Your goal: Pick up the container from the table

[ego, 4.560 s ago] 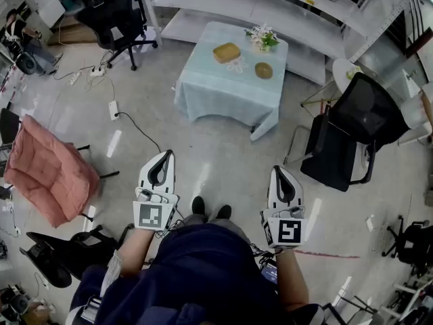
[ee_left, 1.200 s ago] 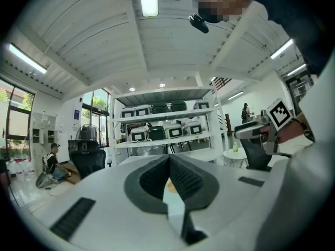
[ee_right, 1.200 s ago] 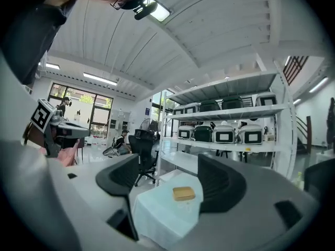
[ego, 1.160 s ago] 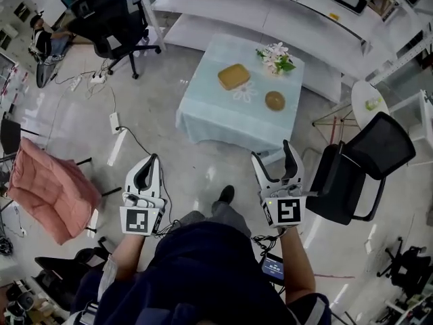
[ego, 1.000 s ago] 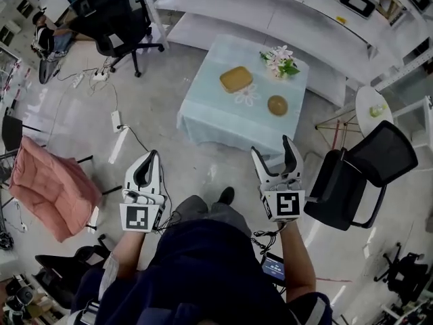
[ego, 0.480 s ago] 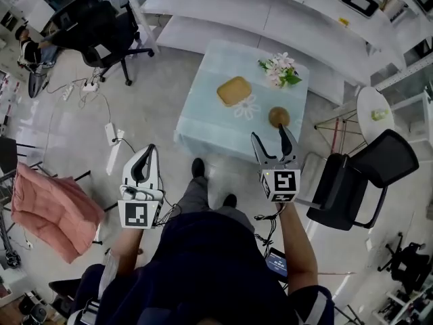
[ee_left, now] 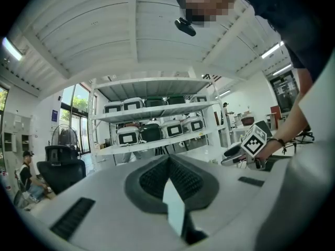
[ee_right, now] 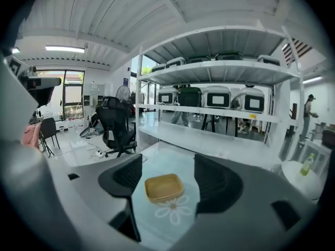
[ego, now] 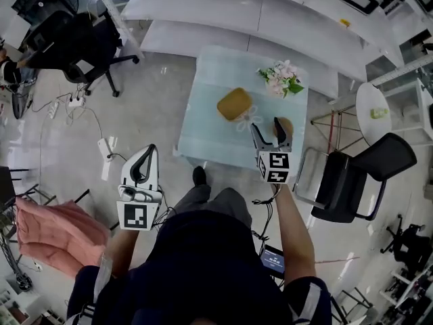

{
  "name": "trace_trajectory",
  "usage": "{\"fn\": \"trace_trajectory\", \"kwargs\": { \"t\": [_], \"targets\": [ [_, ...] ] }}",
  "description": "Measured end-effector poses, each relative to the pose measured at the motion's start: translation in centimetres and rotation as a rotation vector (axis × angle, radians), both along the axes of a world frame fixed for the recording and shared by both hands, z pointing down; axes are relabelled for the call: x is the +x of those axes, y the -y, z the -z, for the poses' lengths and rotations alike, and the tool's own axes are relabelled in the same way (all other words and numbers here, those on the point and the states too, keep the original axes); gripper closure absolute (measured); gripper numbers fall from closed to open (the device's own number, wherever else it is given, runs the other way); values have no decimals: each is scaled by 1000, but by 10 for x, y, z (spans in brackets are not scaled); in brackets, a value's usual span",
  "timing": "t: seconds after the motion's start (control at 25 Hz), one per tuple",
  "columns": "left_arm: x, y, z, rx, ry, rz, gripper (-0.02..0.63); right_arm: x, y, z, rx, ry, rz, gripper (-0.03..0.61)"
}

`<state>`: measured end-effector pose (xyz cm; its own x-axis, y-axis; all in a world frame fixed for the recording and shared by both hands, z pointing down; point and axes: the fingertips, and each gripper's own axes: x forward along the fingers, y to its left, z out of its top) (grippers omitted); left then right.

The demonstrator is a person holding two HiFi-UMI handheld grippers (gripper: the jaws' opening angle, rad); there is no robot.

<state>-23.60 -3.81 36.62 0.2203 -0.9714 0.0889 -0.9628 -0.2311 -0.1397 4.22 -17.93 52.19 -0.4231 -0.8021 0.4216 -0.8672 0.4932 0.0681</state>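
The container point(ego: 234, 103) is a shallow, square, tan basket on the table's pale blue cloth point(ego: 203, 127), beside a white flower-shaped mat point(ego: 247, 119). My right gripper point(ego: 268, 131) reaches over the table's near right part, just right of the container. It is open; its jaws have just been closing slightly, with nothing between them. In the right gripper view the container point(ee_right: 164, 187) lies ahead on the cloth, framed by the right gripper point(ee_right: 167, 165). My left gripper point(ego: 145, 160) hangs over the floor left of the table, shut and empty. The left gripper point(ee_left: 168, 163) faces the shelves.
A round brown dish point(ego: 287, 124) sits partly behind the right fingers, and a flower bunch point(ego: 281, 78) stands at the table's far right. White shelving point(ego: 270, 19) runs behind. Black chairs stand at right point(ego: 355, 178) and far left point(ego: 67, 39). Cables point(ego: 101, 144) cross the floor.
The person has walked up to the table. The right gripper has gone forward and down over the table's near edge beside the container. The left gripper has come forward over the floor.
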Motion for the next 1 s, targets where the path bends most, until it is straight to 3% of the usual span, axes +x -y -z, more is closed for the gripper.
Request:
{"fn": "trace_trajectory", "kwargs": {
  "t": [0.28,0.52,1.0],
  "targets": [
    [-4,30,-16,-49,5,15,611,-1,48,-61,-114,-41,-5,275],
    [-6,44,-19,-80,26,88,611,4,85,-110,-211,-60,19,278],
    [-8,70,-37,-158,64,160,611,4,128,-181,-317,-100,63,276]
  ]
}}
